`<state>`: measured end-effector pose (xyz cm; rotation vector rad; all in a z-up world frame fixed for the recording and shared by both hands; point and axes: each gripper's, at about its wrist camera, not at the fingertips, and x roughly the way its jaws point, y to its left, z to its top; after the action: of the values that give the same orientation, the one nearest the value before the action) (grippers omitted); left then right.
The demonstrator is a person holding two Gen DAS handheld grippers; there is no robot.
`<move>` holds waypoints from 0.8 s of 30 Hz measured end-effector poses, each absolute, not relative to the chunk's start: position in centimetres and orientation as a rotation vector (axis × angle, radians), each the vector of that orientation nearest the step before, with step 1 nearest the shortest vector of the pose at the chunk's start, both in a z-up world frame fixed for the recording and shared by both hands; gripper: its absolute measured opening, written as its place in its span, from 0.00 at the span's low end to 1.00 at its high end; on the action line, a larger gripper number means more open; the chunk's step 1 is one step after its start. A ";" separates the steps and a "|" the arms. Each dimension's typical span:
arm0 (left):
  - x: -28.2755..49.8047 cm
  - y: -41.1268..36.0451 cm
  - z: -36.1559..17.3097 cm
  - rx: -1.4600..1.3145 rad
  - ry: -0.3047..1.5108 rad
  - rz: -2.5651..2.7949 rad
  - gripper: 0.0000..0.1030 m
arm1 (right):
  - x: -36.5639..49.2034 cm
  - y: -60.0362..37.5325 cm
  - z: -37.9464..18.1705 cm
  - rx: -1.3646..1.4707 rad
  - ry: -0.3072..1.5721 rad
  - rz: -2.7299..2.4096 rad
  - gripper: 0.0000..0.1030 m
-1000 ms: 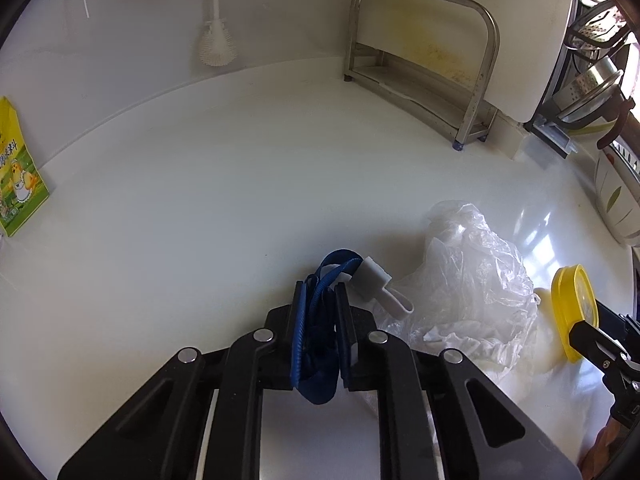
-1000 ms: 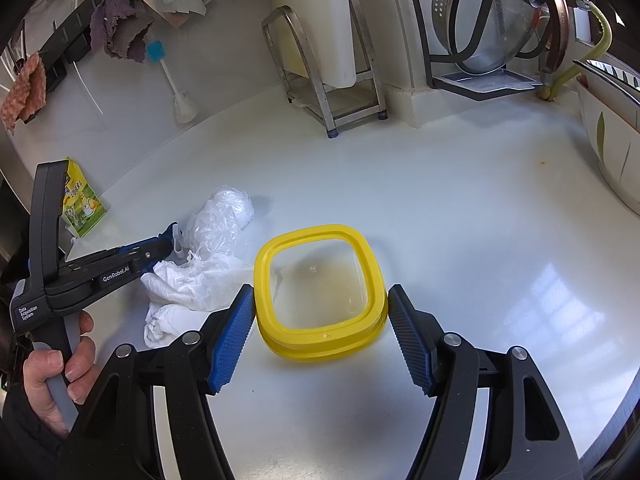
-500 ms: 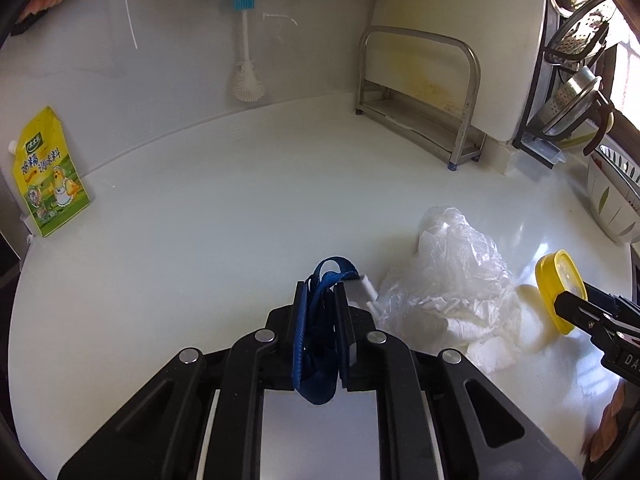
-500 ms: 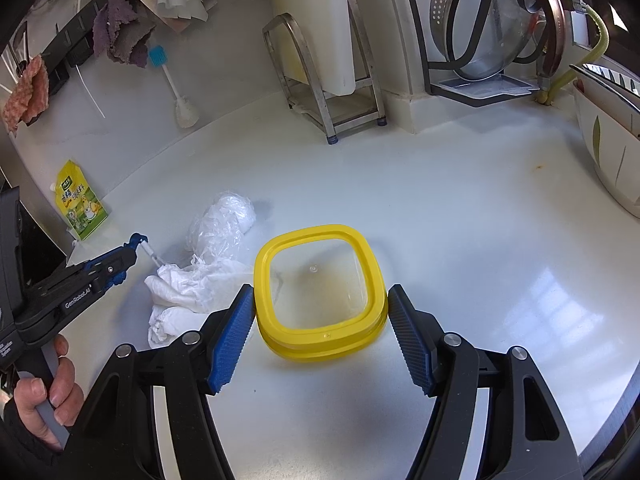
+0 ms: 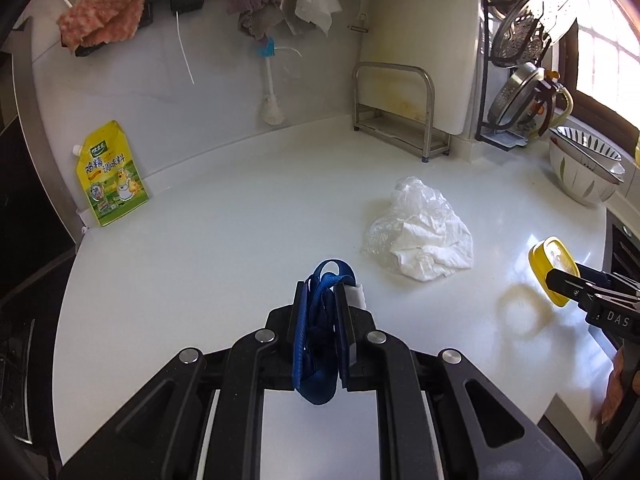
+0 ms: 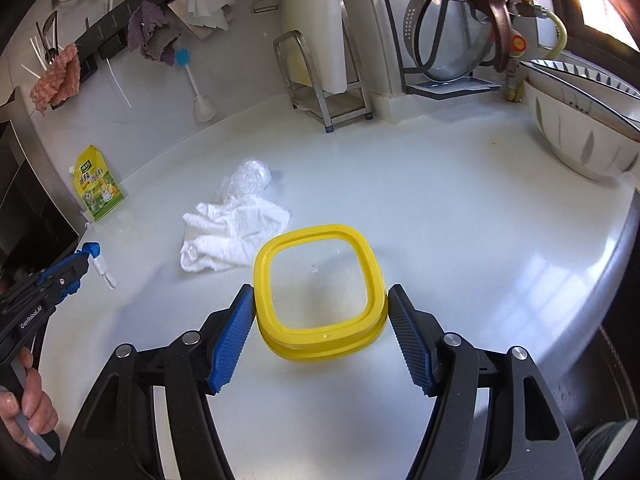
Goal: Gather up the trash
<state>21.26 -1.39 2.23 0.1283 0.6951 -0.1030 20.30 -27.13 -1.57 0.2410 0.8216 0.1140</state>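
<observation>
White counter (image 6: 460,220): crumpled tissue (image 6: 228,236) lies beyond right claw (image 6: 320,332), leftward.

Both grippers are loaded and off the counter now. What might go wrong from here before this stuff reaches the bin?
1. The right gripper holds the yellow lid only by its side edges; a tilt may let it slip out.
2. A white clip dangles below the blue strap in the left gripper and could snag.
3. The crumpled tissue and clear plastic bag on the counter could be forgotten.
</observation>
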 end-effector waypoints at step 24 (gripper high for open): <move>1.2 -2.9 0.3 0.086 0.721 -0.276 0.13 | -3.2 -21.4 -0.7 0.270 0.821 0.146 0.63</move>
<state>1.23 -2.94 0.32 0.0863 0.7210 -0.2757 -3.16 -21.43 -0.68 0.2697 0.8205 0.1456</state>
